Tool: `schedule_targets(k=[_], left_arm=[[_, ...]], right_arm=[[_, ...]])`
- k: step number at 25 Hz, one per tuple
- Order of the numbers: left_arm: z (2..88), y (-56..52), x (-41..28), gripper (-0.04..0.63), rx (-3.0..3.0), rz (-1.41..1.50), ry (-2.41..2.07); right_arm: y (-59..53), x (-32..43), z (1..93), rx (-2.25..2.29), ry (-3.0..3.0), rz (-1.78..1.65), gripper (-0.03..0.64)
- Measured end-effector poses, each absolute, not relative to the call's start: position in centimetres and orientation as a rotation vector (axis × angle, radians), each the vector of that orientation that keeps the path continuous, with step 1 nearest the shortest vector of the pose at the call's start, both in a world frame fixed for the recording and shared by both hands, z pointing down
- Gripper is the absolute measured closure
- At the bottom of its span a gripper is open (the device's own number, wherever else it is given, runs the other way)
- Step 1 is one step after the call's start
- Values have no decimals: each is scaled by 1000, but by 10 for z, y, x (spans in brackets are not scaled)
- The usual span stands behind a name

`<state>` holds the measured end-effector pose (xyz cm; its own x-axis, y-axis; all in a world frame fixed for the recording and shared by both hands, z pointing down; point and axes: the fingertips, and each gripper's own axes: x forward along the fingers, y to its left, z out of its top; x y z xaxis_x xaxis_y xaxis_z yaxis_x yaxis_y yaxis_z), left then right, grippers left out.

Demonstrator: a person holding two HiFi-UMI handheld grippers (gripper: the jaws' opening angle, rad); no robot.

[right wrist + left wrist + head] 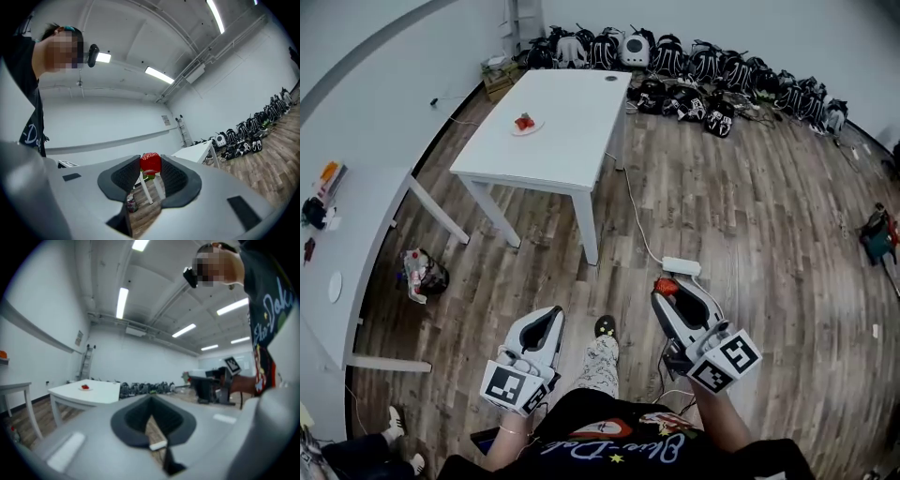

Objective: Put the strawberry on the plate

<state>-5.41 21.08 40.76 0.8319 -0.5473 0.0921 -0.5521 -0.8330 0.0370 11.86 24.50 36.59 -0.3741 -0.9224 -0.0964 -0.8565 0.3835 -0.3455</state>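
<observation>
Looks like a lab or test room, not a home: bare white walls, wood-look floor (750, 206), plain white table (572, 131) at 11 o'clock, black backpacks (712, 70) along the wall at 12-1 o'clock, power strip (681, 266) w/ cable, ceiling strip lights (122, 302).

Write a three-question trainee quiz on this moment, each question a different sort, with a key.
1. Multiple choice: What does the right tool hold between its jaws?
A) a strawberry
B) a spoon
C) nothing

2. True or false: The plate on the white table has a red item on it.

3. Fill in: The left tool has its jaws ____ with nothing between them.

Key: 1 A; 2 true; 3 shut.
</observation>
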Motion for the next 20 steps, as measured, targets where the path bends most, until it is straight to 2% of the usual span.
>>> schedule_targets(k=[6,10,20], left_arm=[[388,35,31,595,2998,25,-848],[361,-66,65,595,3073,-12,-855],[392,-216,118,595,2934,82,-1090]], right_arm=[[77,186,338,-1578,2382,-291,476],[-9,208,322,-1550,2395,-258,476],[-204,269,373,-1383,2582,-450,476]])
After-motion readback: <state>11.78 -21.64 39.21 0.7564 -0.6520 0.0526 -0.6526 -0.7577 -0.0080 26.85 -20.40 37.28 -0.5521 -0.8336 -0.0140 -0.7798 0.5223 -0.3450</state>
